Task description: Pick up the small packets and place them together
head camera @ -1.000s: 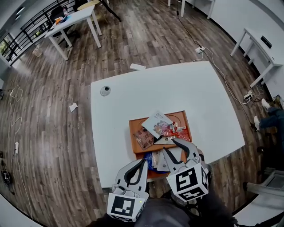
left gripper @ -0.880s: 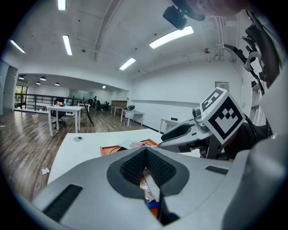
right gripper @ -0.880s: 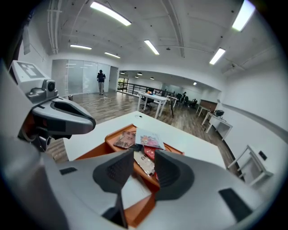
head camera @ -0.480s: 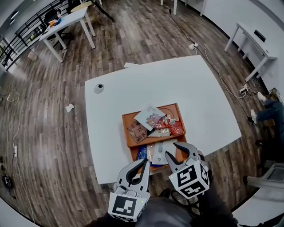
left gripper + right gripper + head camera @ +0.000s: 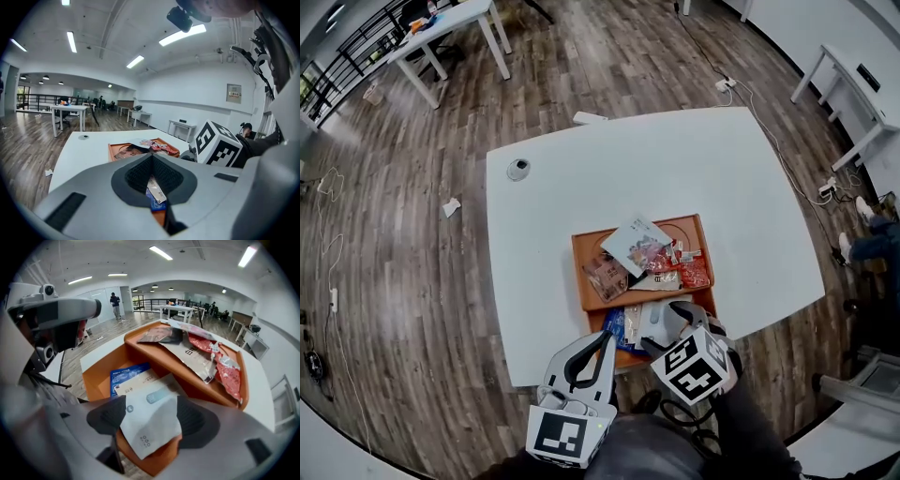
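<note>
- The right gripper (image 5: 151, 414) points steeply down into the near compartment of the orange tray (image 5: 581, 272). Its jaws have just been opening and now stand spread wide, with a white packet (image 5: 152, 425) lying between them, not pinched.
- The left gripper (image 5: 607, 339) hangs at the table's (image 5: 581, 187) near edge, its jaws pressed together on nothing.
- The white packet lies on a cream packet (image 5: 140, 383) and a blue packet (image 5: 125, 376). The far compartment holds a loose heap of other small packets, including red sachets (image 5: 225, 373).
- The white packet looks light, thin and floppy, likely with a slick film skin. It should bend rather than break, and may slide on the packets below.
- The best hold is probably across its narrow width or on a free edge, with one jaw worked underneath.
- The white packet shows a pale blue oval and tiny grey marks, and the blue one has white print. None of it is readable.
</note>
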`<state>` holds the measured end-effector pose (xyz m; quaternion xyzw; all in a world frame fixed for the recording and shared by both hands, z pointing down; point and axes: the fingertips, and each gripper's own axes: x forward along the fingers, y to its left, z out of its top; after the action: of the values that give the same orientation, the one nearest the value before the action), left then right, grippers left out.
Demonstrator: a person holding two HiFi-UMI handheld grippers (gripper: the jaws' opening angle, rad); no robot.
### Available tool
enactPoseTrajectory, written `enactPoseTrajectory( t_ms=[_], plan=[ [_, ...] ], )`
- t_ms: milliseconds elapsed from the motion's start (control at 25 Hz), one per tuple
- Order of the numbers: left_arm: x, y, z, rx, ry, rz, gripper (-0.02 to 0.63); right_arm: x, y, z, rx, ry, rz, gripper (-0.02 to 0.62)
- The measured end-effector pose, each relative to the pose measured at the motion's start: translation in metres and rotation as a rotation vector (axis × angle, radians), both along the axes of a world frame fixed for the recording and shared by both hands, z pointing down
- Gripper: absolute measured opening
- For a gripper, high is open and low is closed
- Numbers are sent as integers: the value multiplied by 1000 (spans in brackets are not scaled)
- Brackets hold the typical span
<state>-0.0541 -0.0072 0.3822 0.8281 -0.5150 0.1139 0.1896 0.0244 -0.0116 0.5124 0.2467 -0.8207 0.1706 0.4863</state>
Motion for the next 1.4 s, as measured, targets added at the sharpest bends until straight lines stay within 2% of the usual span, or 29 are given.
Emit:
enactPoseTrajectory(
  t_ms=[120, 280, 320, 400, 440, 480, 680, 920, 1160, 1400],
  plan=[
    [-6, -5, 5, -13, 1, -9, 4, -1, -4, 9, -22, 24, 5, 330],
    [-10, -9, 10, -23, 8, -16, 3, 0, -8, 11, -1, 56, 12, 330],
    [-10, -10, 10, -23, 10, -16, 3, 2, -9, 10, 10, 61, 15, 305],
    [-10, -10, 9, -20, 12, -16, 3, 7, -13, 9, 40, 73, 22, 193],
    [-10, -10, 9, -19, 14, -16, 3, 9, -15, 9, 54, 81, 23, 93],
    [-9, -9, 9, -17, 14, -16, 3, 10, -16, 9, 63, 87, 22, 77],
    [-7, -4, 4, -2, 11, -12, 3, 12, -14, -1, 97, 87, 16, 55],
    [2, 7, -15, 49, 2, 5, 3, 6, -2, -35, 149, 25, 11, 54],
    [14, 24, -31, 83, -17, 13, 3, 2, 14, -71, 220, -65, 18, 54],
    [21, 32, -39, 116, -16, 30, 3, 10, 7, -110, 298, -156, 79, 55]
  ],
)
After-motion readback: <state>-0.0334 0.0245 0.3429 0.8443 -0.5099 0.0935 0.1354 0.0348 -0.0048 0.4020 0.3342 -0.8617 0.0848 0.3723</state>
